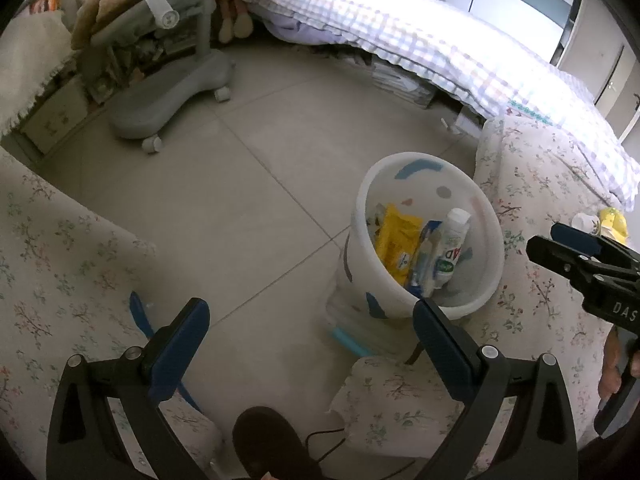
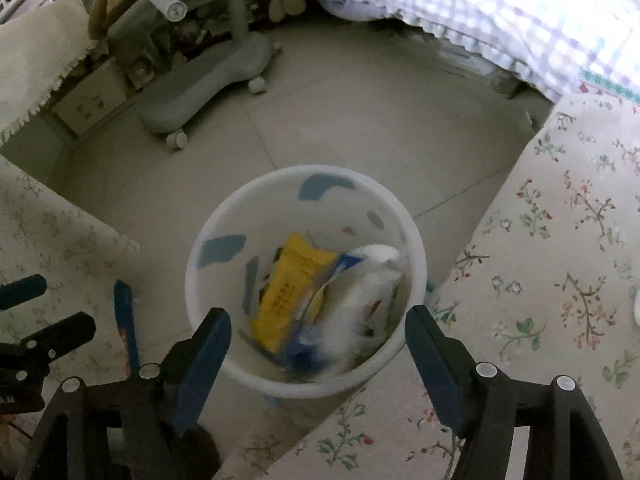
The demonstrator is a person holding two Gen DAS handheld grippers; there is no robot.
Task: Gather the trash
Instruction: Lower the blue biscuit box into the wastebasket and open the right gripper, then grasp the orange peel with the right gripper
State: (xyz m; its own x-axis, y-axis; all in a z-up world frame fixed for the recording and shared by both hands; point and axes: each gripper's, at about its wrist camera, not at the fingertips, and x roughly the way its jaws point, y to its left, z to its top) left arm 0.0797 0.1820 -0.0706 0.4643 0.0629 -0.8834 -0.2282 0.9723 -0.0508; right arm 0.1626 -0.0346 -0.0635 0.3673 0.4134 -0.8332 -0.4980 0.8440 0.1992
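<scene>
Your right gripper point(image 2: 318, 336) is hovering over the bin point(image 2: 208, 292), jaws standing wide with nothing between the pads. Your left gripper point(image 1: 310, 344) is also spread wide and gripping nothing, pointing down at the floor point(image 1: 240, 200) beside the bin.

The bin is standing on the floor, tucked against the edge of the floral cloth point(image 2: 560, 240) on its right. Inside it a yellow packet point(image 2: 292, 284) is leaning upright, touching a blue wrapper point(image 2: 348, 264), with a white bottle point(image 1: 452, 244) beside that. In the right wrist view the bottle side is blurring into a white smear (can't tell what exactly is there).

A blue strip point(image 2: 126, 324) is lying on the floor just left of the bin, near the edge of the left-hand floral cloth. Seen from the left wrist, a yellow item point(image 1: 614, 220) and a small white thing are sitting on the right cloth past your right gripper, too small to tell apart.

A grey chair base point(image 1: 168, 96) is sitting well apart at the far side of the floor, with the checked bedding point(image 1: 400, 40) hanging over the far right.
</scene>
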